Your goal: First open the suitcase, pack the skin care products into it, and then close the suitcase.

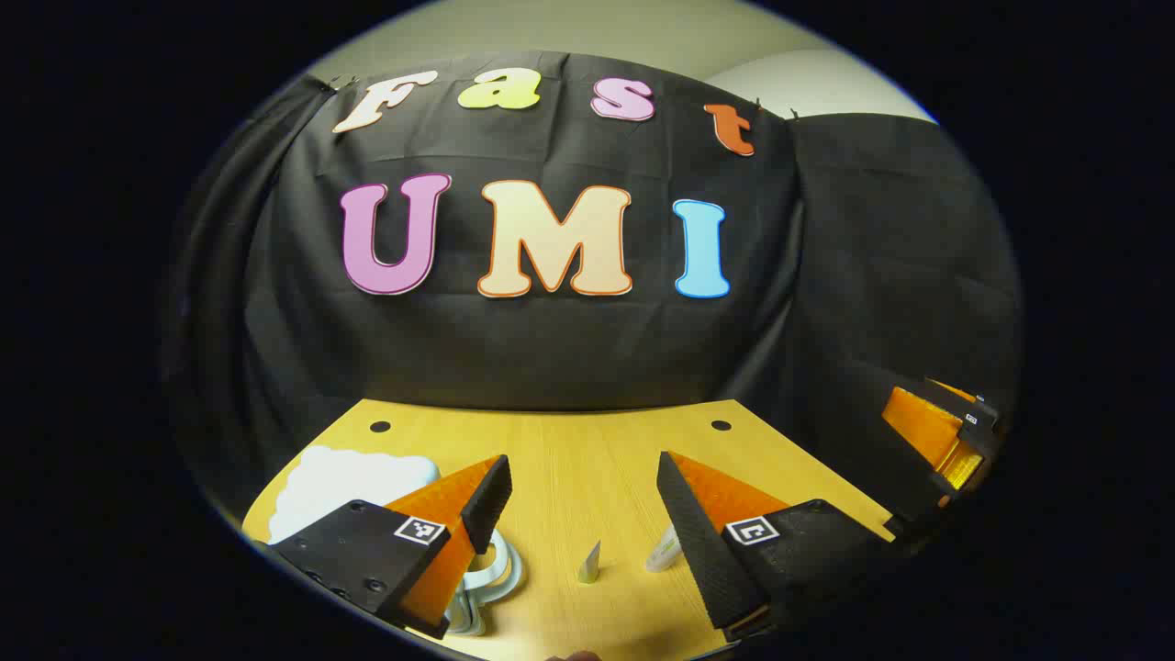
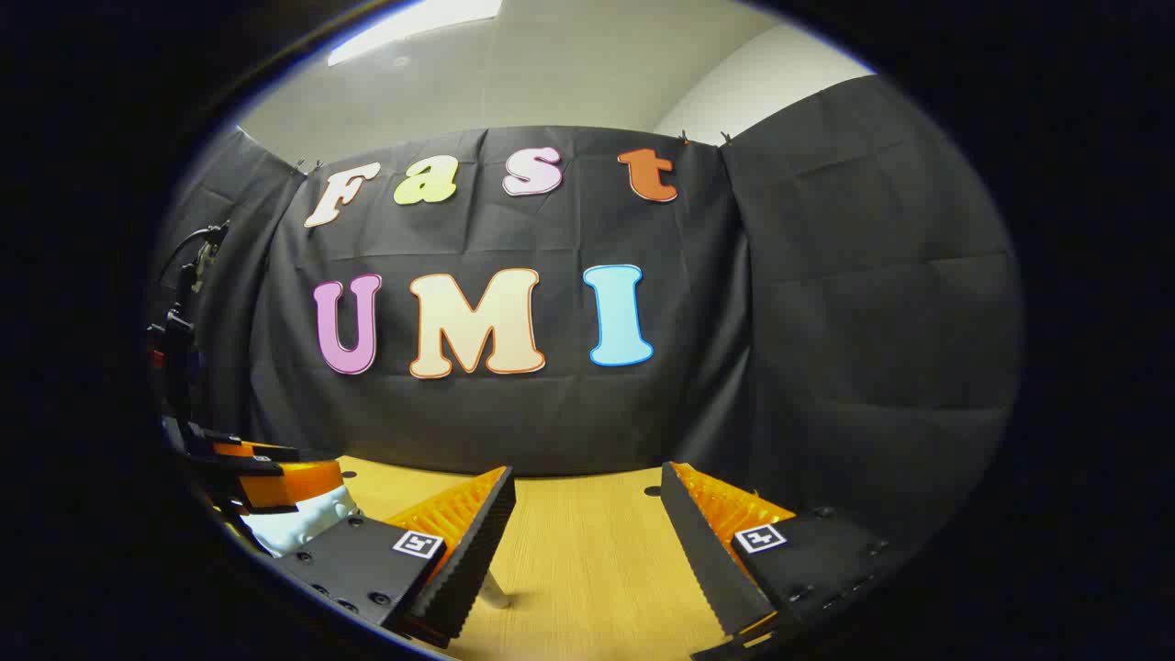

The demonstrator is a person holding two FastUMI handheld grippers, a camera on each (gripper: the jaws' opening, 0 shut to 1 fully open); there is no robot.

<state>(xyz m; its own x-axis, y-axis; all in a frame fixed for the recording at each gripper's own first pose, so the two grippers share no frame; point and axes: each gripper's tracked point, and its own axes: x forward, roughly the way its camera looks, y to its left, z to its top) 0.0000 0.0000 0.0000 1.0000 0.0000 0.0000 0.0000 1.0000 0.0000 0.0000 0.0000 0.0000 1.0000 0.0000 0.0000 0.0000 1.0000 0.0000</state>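
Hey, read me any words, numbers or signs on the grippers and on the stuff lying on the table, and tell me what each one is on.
No readable words or numbers.
Left gripper: square black-and-white markers on its fingers, a coded pattern, no text.
Right gripper: the same kind of pattern squares, no text.
Two small tubes on the table: any print is too small to read.
White case: no writing visible.

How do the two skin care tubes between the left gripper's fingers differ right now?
In the left gripper view, the left tube stands nearly upright with its flat crimped end up; the right tube leans over against the right finger. The left one looks greyer, the right one whiter. Both sit on the wooden table.
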